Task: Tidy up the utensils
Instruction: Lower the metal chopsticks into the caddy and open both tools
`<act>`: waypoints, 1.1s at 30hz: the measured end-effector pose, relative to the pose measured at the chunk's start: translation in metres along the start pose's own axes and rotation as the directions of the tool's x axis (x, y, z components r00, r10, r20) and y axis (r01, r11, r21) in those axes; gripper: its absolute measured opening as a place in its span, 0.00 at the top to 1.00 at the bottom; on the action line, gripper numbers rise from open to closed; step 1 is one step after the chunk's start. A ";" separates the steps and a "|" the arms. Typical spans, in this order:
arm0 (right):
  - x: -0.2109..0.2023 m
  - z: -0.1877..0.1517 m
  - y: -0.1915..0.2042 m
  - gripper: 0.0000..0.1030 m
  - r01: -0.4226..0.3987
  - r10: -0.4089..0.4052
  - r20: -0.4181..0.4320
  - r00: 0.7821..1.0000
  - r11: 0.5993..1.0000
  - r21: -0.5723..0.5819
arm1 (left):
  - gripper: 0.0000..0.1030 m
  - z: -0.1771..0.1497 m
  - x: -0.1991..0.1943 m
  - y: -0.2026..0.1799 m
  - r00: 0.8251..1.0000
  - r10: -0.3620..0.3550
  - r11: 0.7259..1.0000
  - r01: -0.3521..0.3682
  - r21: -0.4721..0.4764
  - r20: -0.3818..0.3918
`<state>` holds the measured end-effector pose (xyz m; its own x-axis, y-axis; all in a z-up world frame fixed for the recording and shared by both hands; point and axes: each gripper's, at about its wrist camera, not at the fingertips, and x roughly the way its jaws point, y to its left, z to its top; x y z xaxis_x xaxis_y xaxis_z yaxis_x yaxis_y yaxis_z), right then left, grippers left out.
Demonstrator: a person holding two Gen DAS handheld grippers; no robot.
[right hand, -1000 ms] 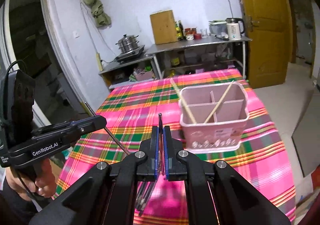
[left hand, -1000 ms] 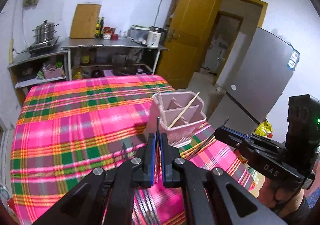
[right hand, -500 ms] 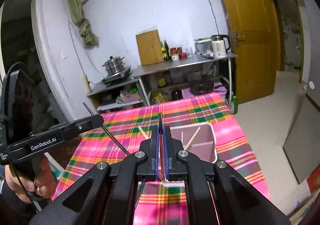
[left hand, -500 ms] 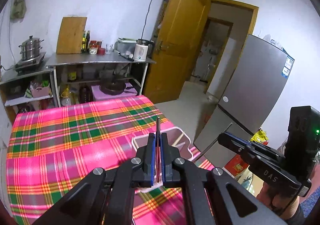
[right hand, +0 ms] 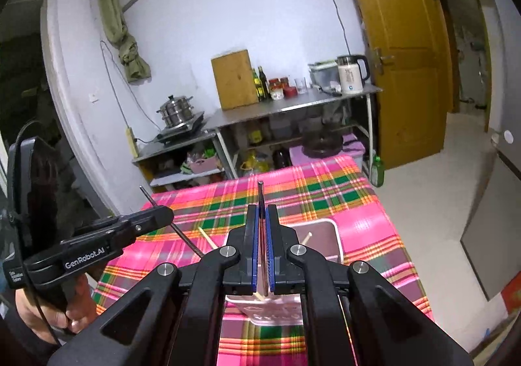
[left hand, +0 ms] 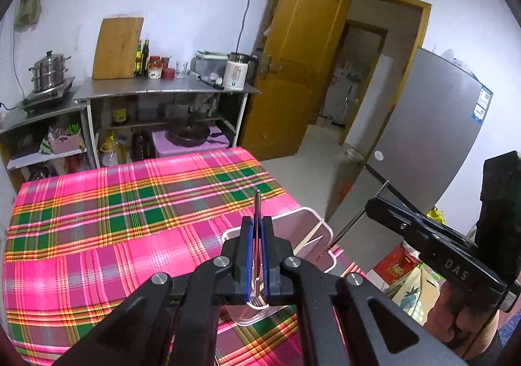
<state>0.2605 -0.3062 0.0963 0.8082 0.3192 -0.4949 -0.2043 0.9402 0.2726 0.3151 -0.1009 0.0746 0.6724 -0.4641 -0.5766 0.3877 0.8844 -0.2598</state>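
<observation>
A pink divided utensil holder (left hand: 312,229) stands on the plaid tablecloth, right below both grippers; it also shows in the right wrist view (right hand: 322,242). Two wooden chopsticks (right hand: 206,239) lean in it. My left gripper (left hand: 257,222) is shut on a thin dark metal chopstick (left hand: 257,206) that points up over the holder. My right gripper (right hand: 261,212) is shut on another dark metal chopstick (right hand: 260,196), also above the holder. Each gripper shows in the other's view, with its chopstick slanting down toward the holder.
The table with the pink and green plaid cloth (left hand: 114,219) stretches away to the left. Behind it stands a steel shelf unit (left hand: 162,95) with a pot, cutting board, bottles and kettle. A grey fridge (left hand: 433,144) and an open yellow door (left hand: 293,72) are to the right.
Both grippers have risen and moved over the holder, each still holding its metal chopstick. The holder now lies close under the fingers and is partly hidden.
</observation>
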 end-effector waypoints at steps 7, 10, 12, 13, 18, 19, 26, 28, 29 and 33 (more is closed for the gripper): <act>0.031 -0.025 -0.010 0.96 0.014 -0.013 -0.081 0.997 1.000 0.012 | 0.96 -0.017 0.022 0.008 0.999 0.005 1.000 -0.005 -0.008 -0.042; 0.039 -0.033 -0.013 0.96 0.018 -0.016 -0.107 0.994 1.000 0.020 | 0.96 -0.023 0.029 0.012 0.998 0.014 1.000 -0.015 -0.015 -0.062; 0.044 -0.038 -0.016 0.96 0.023 -0.020 -0.125 0.992 0.999 0.025 | 0.96 -0.028 0.033 0.015 0.997 0.014 1.000 -0.016 -0.024 -0.075; 0.046 -0.040 -0.018 0.96 0.024 -0.020 -0.130 0.991 0.999 0.027 | 0.96 -0.031 0.034 0.016 0.997 0.016 0.999 -0.018 -0.028 -0.079; 0.050 -0.045 -0.024 0.96 0.029 -0.023 -0.159 0.987 0.999 0.039 | 0.96 -0.035 0.033 0.020 0.996 0.015 0.999 -0.019 -0.039 -0.084; 0.050 -0.045 -0.024 0.95 0.035 -0.028 -0.160 0.987 0.999 0.038 | 0.96 -0.035 0.032 0.020 0.997 0.016 0.999 -0.019 -0.039 -0.082; 0.035 -0.046 -0.024 0.86 0.049 -0.043 -0.138 0.989 0.998 0.037 | 0.94 -0.035 0.014 0.020 0.998 0.026 0.999 -0.029 -0.043 -0.058; 0.029 -0.047 -0.023 0.86 0.051 -0.046 -0.130 0.990 0.998 0.037 | 0.94 -0.037 0.005 0.019 0.998 0.030 0.999 -0.031 -0.039 -0.047; 0.025 -0.049 -0.021 0.85 0.051 -0.046 -0.125 0.991 0.998 0.036 | 0.94 -0.038 0.001 0.019 0.999 0.030 0.999 -0.032 -0.037 -0.043; 0.010 -0.057 -0.013 0.85 0.045 -0.041 -0.111 0.993 0.999 0.030 | 0.94 -0.049 -0.017 0.017 0.999 0.042 0.999 -0.042 -0.021 -0.021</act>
<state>0.2398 -0.3081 0.0405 0.7497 0.2913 -0.5942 -0.1511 0.9495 0.2749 0.2794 -0.0761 0.0421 0.6744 -0.4255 -0.6034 0.3454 0.9041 -0.2514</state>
